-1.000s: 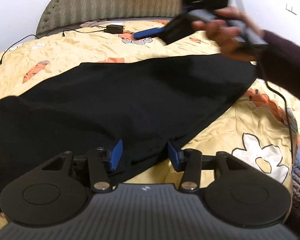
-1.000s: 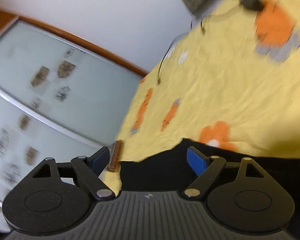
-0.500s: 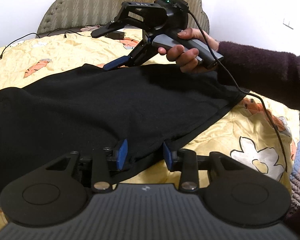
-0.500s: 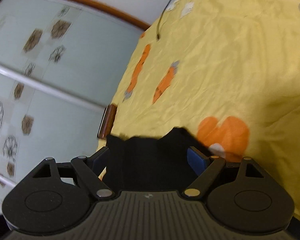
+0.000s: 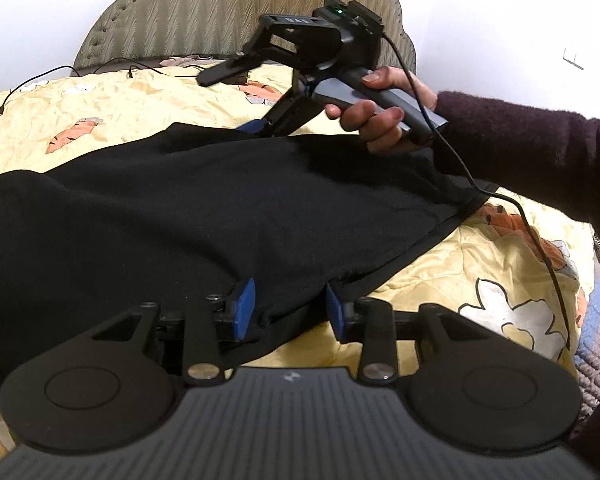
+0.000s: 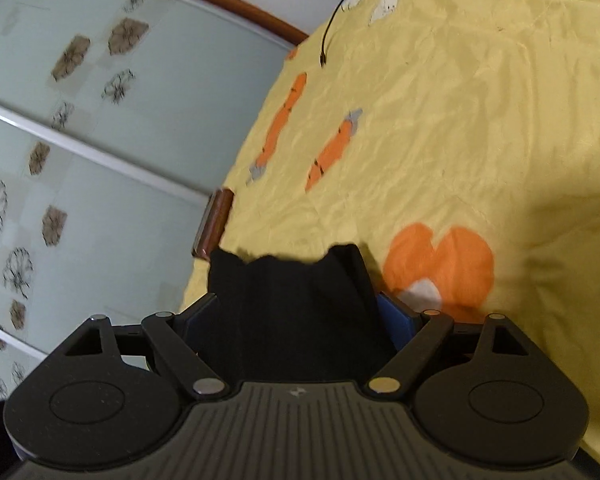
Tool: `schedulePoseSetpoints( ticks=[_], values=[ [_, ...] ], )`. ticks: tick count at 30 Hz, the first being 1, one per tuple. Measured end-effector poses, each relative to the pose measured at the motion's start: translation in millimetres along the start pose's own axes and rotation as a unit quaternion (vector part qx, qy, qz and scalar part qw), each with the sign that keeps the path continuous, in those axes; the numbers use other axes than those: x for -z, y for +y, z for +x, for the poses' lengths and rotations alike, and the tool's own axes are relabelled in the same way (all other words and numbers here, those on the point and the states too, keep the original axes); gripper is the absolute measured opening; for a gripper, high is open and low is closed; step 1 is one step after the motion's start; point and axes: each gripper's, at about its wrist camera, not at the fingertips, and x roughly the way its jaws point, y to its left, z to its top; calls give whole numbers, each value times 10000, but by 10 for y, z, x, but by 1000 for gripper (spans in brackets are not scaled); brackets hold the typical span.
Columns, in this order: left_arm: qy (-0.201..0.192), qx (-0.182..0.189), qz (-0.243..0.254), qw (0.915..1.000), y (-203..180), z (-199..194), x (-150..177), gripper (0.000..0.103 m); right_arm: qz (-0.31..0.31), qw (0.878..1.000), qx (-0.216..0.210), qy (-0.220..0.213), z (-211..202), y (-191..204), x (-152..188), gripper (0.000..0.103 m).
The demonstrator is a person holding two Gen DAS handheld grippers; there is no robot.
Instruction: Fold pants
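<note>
left gripper (image 5: 288, 306) half closed around near hem of black pants (image 5: 220, 216), pinch unclear; right gripper (image 6: 300, 316) wide open straddling far edge, likely for folding.

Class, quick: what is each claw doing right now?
Left claw: part-closed around the black pants edge; grip cannot be told.
Right claw: open wide, pants fabric between.

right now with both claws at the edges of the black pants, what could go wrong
The left claw has only the hem edge of the black pants between its fingers, so the fabric may slip out on lifting. The right claw stands wide around a bunched fold and may catch uneven layers. Its cable trails over the pants and could snag.
</note>
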Motion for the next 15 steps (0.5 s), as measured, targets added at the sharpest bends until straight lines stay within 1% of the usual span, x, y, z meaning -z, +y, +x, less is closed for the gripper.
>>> schedulePoseSetpoints(
  ticks=[1, 3, 4, 6, 7, 8, 9, 11, 15],
  values=[
    [-2, 4, -4, 10000, -1, -2, 0, 35, -55, 10000, 49, 32, -32, 19, 15, 86],
    [-15, 12, -8, 10000, 5, -6, 6, 35, -229, 9992, 278, -153, -151, 75, 37, 86],
    [-25, 18, -8, 10000, 7, -6, 11, 35, -214, 9993, 183, -242, -231, 69, 57, 86],
    [-38, 36, -14, 10000, 13, -6, 17, 35, -2, 9998, -110, -175, -267, 11, 97, 88],
    [-41, 47, -24, 10000, 21, -2, 18, 36, 20, 10000, -33, -72, -260, 1, 122, 88],
    [-45, 53, -34, 10000, 27, -4, 20, 36, -63, 9998, 202, -12, -236, 14, 146, 88],
    [-47, 56, -40, 10000, 32, -4, 20, 36, -127, 9993, 353, 5, -209, 18, 167, 88],
    [-47, 45, -31, 10000, 31, -6, 23, 36, -72, 9997, 245, 3, -194, -10, 196, 88],
    [-47, 49, -36, 10000, 29, -6, 23, 36, -120, 9992, 226, -315, -297, -3, 165, 89]
  ],
)
